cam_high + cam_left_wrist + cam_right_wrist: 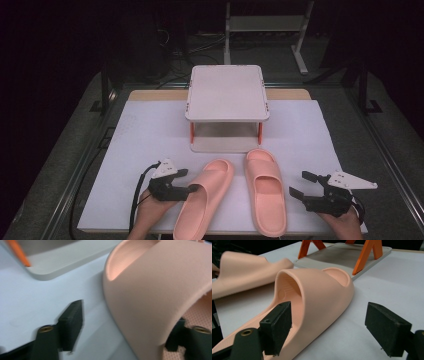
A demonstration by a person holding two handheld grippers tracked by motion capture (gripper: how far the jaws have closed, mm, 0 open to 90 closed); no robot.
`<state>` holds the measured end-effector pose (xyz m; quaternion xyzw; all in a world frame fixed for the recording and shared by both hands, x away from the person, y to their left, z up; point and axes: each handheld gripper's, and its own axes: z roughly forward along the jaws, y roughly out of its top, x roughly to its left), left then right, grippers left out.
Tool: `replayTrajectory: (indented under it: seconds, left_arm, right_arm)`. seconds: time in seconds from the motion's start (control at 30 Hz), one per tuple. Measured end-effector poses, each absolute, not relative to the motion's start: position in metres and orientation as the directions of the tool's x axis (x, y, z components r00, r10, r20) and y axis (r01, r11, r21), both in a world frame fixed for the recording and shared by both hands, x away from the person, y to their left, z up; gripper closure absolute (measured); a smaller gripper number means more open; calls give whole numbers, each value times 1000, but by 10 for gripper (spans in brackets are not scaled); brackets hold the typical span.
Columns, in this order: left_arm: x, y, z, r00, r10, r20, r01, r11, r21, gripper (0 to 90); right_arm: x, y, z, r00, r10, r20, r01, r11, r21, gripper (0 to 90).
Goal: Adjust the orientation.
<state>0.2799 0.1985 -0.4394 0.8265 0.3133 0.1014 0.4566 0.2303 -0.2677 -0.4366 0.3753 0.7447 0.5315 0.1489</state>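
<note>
Two pink slide sandals lie side by side on the white table cover (310, 135), toes pointing away from the person, just in front of a small two-tier rack (227, 92) with orange legs. The left slipper (207, 192) is angled, its toe leaning toward the right slipper (265, 192), which lies nearly straight with its toe close to the rack's lower shelf.

The left gripper (187, 181) sits at the outer edge of the left slipper, about level with the strap. Its jaws are spread wide and straddle the strap's side: in the left gripper view one jaw hangs over the white cover outside the shoe, while the other is tucked under the strap over the textured footbed. The pads are not pressing on the strap, so nothing is clamped yet.

The right gripper (300, 184) hovers just to the right of the right slipper, near its middle. Its jaws also stand wide apart and hold nothing. In the right gripper view, one jaw is in front of the slipper's side wall near the strap opening, and the other is over bare cover, well clear of the shoe. I cannot tell whether the near jaw touches the slipper.
</note>
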Motion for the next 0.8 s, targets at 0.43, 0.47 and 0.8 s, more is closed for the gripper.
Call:
replayTrajectory:
  seconds: [0.43, 0.47, 0.8]
  left_arm:
    - [278, 188, -441, 808, 581, -96, 405, -430, 807, 386]
    - [278, 188, -441, 808, 581, -96, 405, -430, 807, 407]
    - [277, 187, -442, 822, 565, -68, 382, -459, 802, 516]
  right_arm:
    - [227, -259, -432, -711, 685, 159, 386, 191, 903, 221]
    - [227, -259, -432, -711, 685, 159, 386, 191, 903, 221]
    - [226, -246, -431, -750, 644, 153, 372, 219, 902, 255]
